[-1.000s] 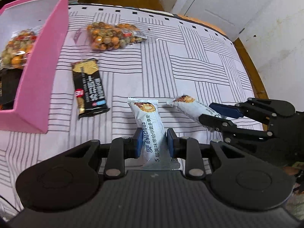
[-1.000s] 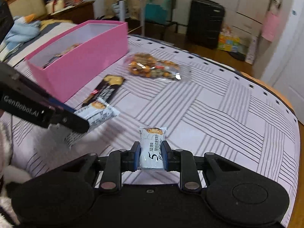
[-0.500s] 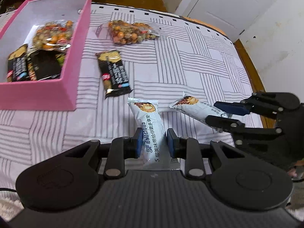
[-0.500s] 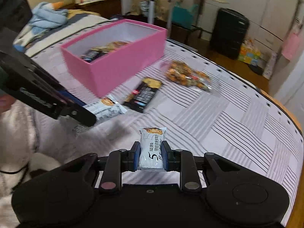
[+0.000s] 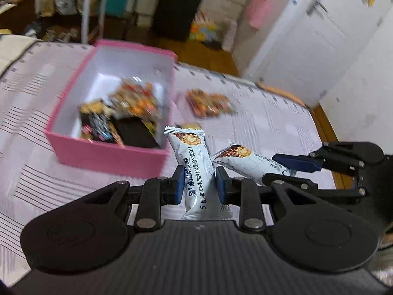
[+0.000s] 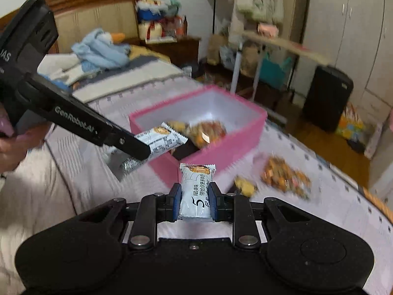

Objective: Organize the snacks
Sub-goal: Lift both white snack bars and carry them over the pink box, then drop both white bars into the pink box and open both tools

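Note:
My left gripper (image 5: 199, 184) is shut on a pale blue wafer bar (image 5: 194, 162), held above the bed just right of the pink box (image 5: 108, 156). My right gripper (image 6: 195, 202) is shut on a second pale blue wafer bar (image 6: 196, 189); it shows in the left wrist view (image 5: 289, 169) at the right. The left gripper's bar (image 6: 159, 140) hangs at the box's near corner in the right wrist view. The pink box (image 6: 221, 154) holds a nut bag (image 5: 137, 100) and dark bars (image 5: 98, 123).
A nut bag (image 5: 208, 103) and a dark snack bar (image 6: 243, 185) lie on the striped bedspread (image 5: 270, 123) right of the box. The bed's wooden edge (image 5: 326, 127) runs at the right. A headboard, blue cloth (image 6: 100, 49) and pillows are at the far end.
Both grippers, each still holding its bar, have risen and moved toward the pink box. The box now sits closer and more central in both views.

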